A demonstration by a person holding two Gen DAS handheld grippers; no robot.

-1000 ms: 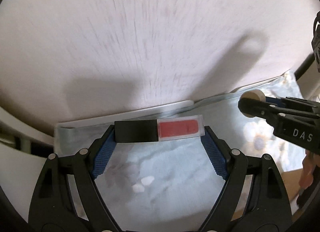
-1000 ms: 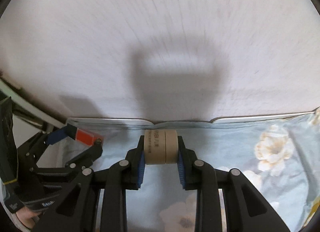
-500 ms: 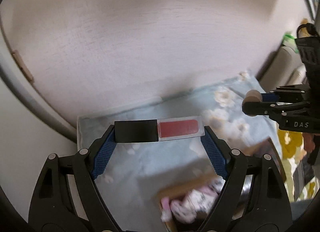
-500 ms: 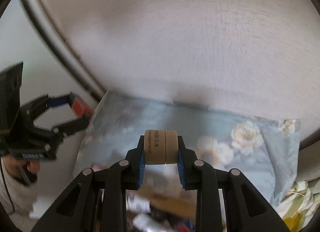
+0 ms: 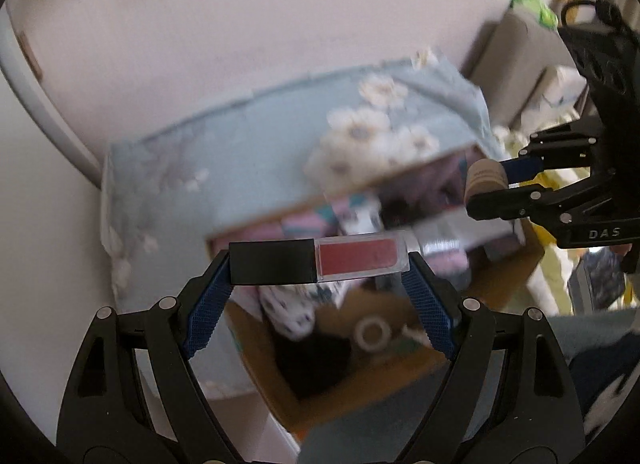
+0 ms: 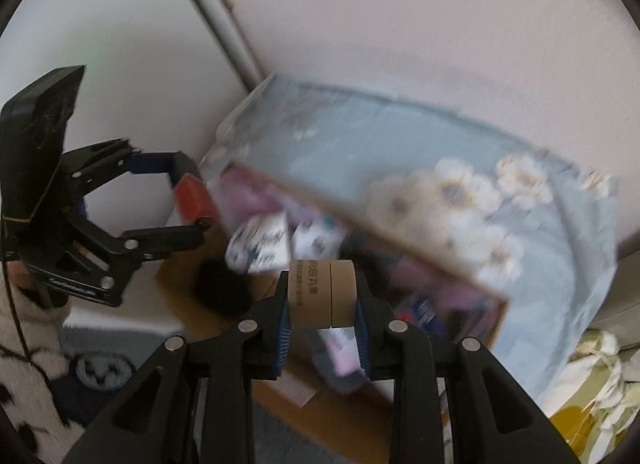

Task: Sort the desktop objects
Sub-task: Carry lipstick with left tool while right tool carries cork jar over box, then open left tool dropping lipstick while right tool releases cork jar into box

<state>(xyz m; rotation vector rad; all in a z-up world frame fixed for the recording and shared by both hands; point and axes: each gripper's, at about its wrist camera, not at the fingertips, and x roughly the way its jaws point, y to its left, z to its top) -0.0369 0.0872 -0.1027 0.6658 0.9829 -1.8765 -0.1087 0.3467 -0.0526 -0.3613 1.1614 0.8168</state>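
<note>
My left gripper is shut lengthwise on a lip gloss tube with a black cap and a clear body of red gloss. In the right wrist view that same left gripper shows at the left with the red tube in it. My right gripper is shut on a tan roll of tape; the left wrist view shows the right gripper and roll at the right. Both hang above an open cardboard box full of blurred items.
The box stands on the floor beside a blue flowered cloth over a low surface by a pale wall. Inside lie a white tape ring, a black lump and patterned packets. A sleeve shows at lower left.
Both grippers have drawn back from the cloth-covered surface by the wall and now hover over the cardboard box, still holding the tube and the tape roll.
</note>
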